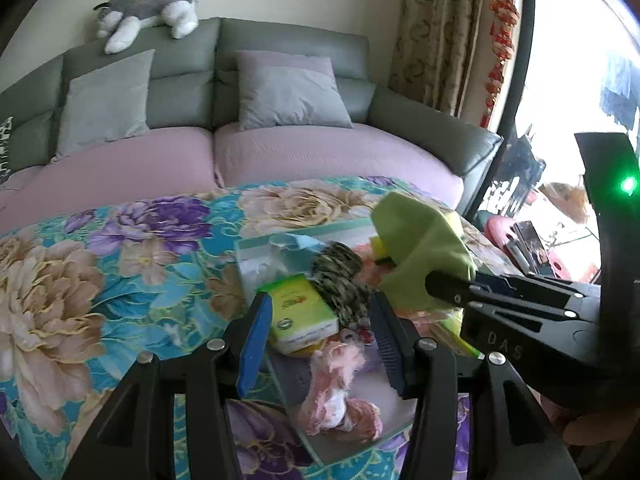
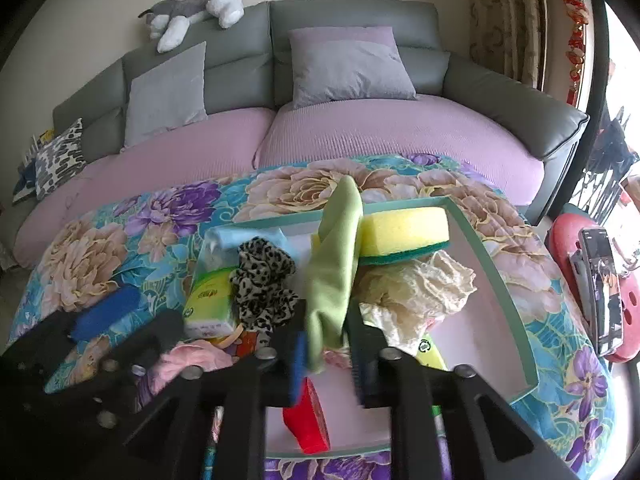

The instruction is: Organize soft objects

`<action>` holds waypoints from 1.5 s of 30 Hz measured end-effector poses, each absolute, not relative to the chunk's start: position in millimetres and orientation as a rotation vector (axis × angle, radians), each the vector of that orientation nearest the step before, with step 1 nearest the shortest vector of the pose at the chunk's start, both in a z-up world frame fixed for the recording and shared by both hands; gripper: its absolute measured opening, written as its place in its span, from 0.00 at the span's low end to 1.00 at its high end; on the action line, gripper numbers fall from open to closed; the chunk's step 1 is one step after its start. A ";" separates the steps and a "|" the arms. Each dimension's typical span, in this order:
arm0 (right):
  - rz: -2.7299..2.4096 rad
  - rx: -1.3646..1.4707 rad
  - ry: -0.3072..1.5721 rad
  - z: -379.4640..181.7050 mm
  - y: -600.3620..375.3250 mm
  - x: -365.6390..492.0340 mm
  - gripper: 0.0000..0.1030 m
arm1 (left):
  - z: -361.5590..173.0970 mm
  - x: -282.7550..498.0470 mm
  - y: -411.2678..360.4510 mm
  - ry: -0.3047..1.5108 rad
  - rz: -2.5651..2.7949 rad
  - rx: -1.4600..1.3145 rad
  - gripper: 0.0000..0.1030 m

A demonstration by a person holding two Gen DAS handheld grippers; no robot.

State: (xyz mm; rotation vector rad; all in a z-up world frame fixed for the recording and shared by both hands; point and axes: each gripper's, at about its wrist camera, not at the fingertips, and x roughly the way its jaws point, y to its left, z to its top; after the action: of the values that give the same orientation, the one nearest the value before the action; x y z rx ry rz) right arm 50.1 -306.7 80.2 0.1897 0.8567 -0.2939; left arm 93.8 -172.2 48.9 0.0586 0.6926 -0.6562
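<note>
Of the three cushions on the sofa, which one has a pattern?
The small spotted cushion at the sofa's far left end, dark blotches on white. The two big ones, the grey cushion and the lilac-grey cushion, are plain and lean against the backrest.

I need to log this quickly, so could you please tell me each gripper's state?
Left gripper: open, holding nothing.
Right gripper: green cloth between its jaws; grip cannot be told.
</note>
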 end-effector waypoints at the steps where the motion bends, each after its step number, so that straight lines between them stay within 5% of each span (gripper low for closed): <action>1: -0.292 0.190 0.857 80.3 -305.8 50.3 0.39 | 50.5 93.7 -167.2 0.686 -0.644 0.053 0.51; 2: -0.291 0.191 0.855 80.6 -304.5 50.3 0.55 | 52.0 94.2 -162.2 0.683 -0.630 0.048 0.51; 3: -0.292 0.192 0.851 80.8 -303.6 50.0 0.60 | 53.1 95.2 -158.8 0.680 -0.617 0.045 0.51; 10: -0.292 0.187 0.859 82.0 -294.8 49.2 0.65 | 47.6 101.4 -128.0 0.703 -0.511 0.014 0.62; 13: -0.290 0.198 0.856 83.3 -291.4 45.7 0.74 | 43.2 105.7 -113.4 0.732 -0.453 -0.013 0.66; 16: -0.289 0.209 0.844 86.1 -289.0 41.9 0.84 | 38.5 106.0 -101.1 0.757 -0.390 -0.021 0.80; 20: -0.274 0.233 0.831 88.6 -286.1 36.5 1.00 | 30.0 100.4 -88.7 0.780 -0.322 0.001 0.84; 25: -0.273 0.243 0.822 89.8 -281.2 26.7 1.00 | 26.2 92.0 -74.1 0.785 -0.262 -0.011 0.97; 45: -0.272 0.290 0.847 86.3 -256.2 -33.1 1.00 | 45.5 35.7 -39.9 0.795 -0.209 0.001 0.97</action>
State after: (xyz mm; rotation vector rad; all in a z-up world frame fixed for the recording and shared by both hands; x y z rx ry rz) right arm -33.1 -256.2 86.3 0.2903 0.8473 -0.2723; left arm 35.7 -39.9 45.5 0.0006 0.7948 -0.2088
